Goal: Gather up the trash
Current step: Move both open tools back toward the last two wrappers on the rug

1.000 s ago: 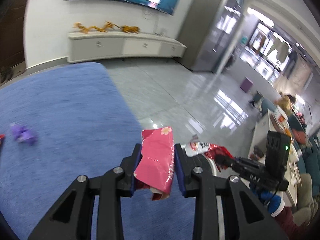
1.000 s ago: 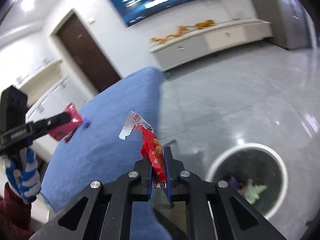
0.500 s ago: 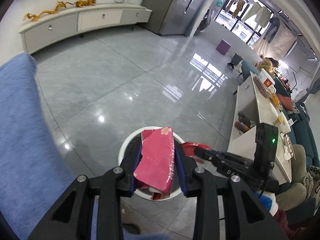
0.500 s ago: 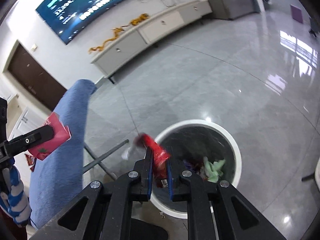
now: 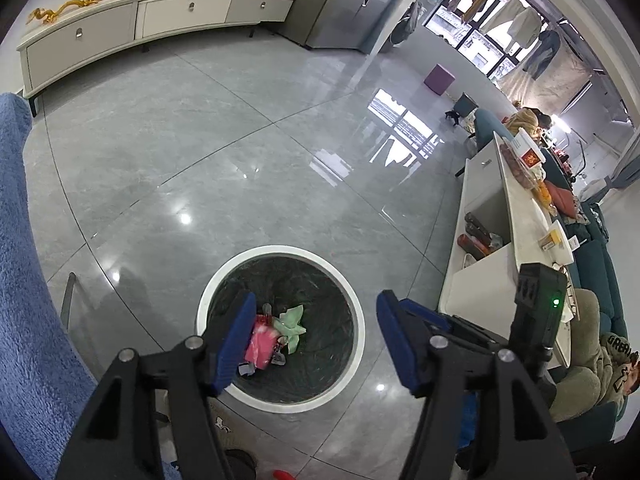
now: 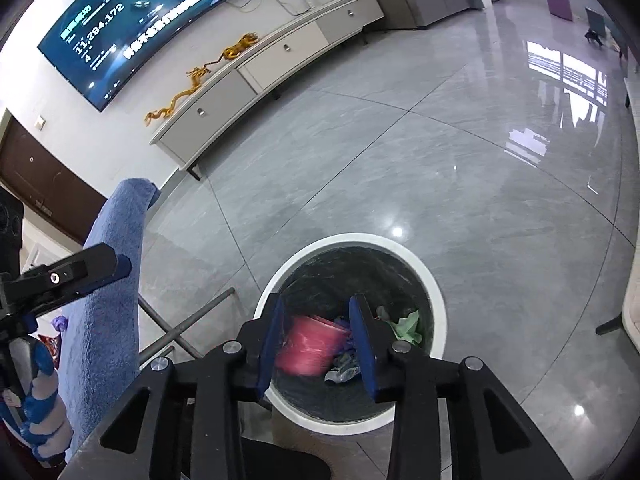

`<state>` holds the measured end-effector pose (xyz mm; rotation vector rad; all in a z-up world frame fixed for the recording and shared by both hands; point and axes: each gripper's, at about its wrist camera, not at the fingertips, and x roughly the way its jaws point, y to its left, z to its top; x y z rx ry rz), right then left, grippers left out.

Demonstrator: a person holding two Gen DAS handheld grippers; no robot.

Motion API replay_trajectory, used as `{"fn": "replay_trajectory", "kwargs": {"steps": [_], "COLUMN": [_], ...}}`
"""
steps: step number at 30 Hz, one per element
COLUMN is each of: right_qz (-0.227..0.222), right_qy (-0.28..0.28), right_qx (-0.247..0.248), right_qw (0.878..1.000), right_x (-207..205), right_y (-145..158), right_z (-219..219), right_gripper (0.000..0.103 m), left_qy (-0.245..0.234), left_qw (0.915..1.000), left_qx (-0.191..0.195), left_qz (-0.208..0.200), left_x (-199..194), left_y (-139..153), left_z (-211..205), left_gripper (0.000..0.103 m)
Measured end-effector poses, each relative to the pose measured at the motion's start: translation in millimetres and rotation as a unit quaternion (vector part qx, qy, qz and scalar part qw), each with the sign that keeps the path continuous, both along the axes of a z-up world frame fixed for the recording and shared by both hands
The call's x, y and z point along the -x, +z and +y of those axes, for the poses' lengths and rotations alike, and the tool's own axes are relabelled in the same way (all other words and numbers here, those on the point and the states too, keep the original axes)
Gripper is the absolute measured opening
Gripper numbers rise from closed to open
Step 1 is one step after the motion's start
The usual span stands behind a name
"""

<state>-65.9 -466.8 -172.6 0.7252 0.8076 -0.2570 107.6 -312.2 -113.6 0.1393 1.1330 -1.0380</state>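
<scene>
Both grippers have swung away from the blue table (image 5: 24, 280) and now hang over the bin (image 5: 352, 320) on the grey floor (image 5: 240, 140). A second ago the left one pinched a pink packet and the right one pinched a red wrapper. Now both pieces are gone from the jaws.

The step in hand looks like the drop: trash goes into the bin. The pink packet (image 5: 260, 344) lies at the bottom of the bin, next to a green scrap (image 5: 292, 320). In the right view it is a pink blur (image 6: 312, 344), maybe falling. I cannot pick out the red wrapper for sure.

The left gripper (image 5: 316, 340) has just been opening its jaws. They stand wide apart and hold nothing. The right gripper (image 6: 316, 340) has just been opening too. Its jaws stand less wide, and nothing is between them.

More trash sits on the table, a purple bit (image 6: 60, 324) and a red bag (image 6: 50, 346). I think the next move is to go back there, put open jaws around one piece, and close.
</scene>
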Motion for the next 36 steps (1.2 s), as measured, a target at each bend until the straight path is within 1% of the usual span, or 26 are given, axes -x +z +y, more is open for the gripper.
{"fn": "replay_trajectory", "kwargs": {"steps": [4,9,11,14,17,21,25,28,30,32,35,36], "right_qz": [-0.003,-0.011,-0.018,-0.031,-0.048,-0.070,-0.086,-0.095,-0.097,-0.100,-0.102,-0.103], "right_qy": [-0.005,0.003,0.010,0.025,0.045,0.075,0.107,0.133,0.148,0.165,0.188,0.194], "right_qx": [0.006,0.015,0.018,0.023,0.030,0.042,0.056,0.069,0.076,0.083,0.092,0.094], "right_qw": [1.000,1.000,1.000,0.999,0.997,0.994,0.989,0.984,0.981,0.978,0.973,0.971], "right_x": [4.6,3.1,0.8,-3.7,-10.5,-21.3,-31.2,-39.9,-46.4,-54.7,-63.3,-64.8], "right_y": [7.4,20.9,29.0,42.6,60.2,84.0,102.6,115.4,122.5,129.7,136.3,137.8], "right_z": [-0.3,6.4,12.5,25.4,42.8,70.8,100.8,125.9,140.4,156.9,178.4,185.0], "right_gripper": [0.036,0.044,0.045,0.050,0.052,0.053,0.058,0.060,0.061,0.061,0.062,0.062], "left_qy": [0.007,0.023,0.039,0.062,0.096,0.150,0.204,0.244,0.264,0.287,0.313,0.318], "left_qw": [1.0000,0.9993,0.9983,0.9959,0.9901,0.9777,0.9611,0.9451,0.9371,0.9274,0.9174,0.9154], "left_qx": [0.001,0.001,-0.003,-0.009,-0.016,-0.027,-0.040,-0.047,-0.049,-0.050,-0.046,-0.044], "left_qz": [-0.007,-0.028,-0.042,-0.066,-0.101,-0.144,-0.182,-0.212,-0.223,-0.235,-0.241,-0.242], "left_x": [-1.4,-1.4,-3.1,-3.8,-3.6,-2.8,-2.8,0.5,0.9,3.8,6.7,5.7], "left_y": [3.6,13.5,19.0,27.2,40.5,57.0,71.3,83.2,88.3,93.7,97.8,98.4], "left_z": [12.4,30.7,46.0,69.3,96.9,139.6,186.0,224.0,244.1,268.4,298.0,307.5], "left_gripper": [0.061,0.061,0.061,0.061,0.061,0.061,0.062,0.062,0.062,0.062,0.064,0.064]}}
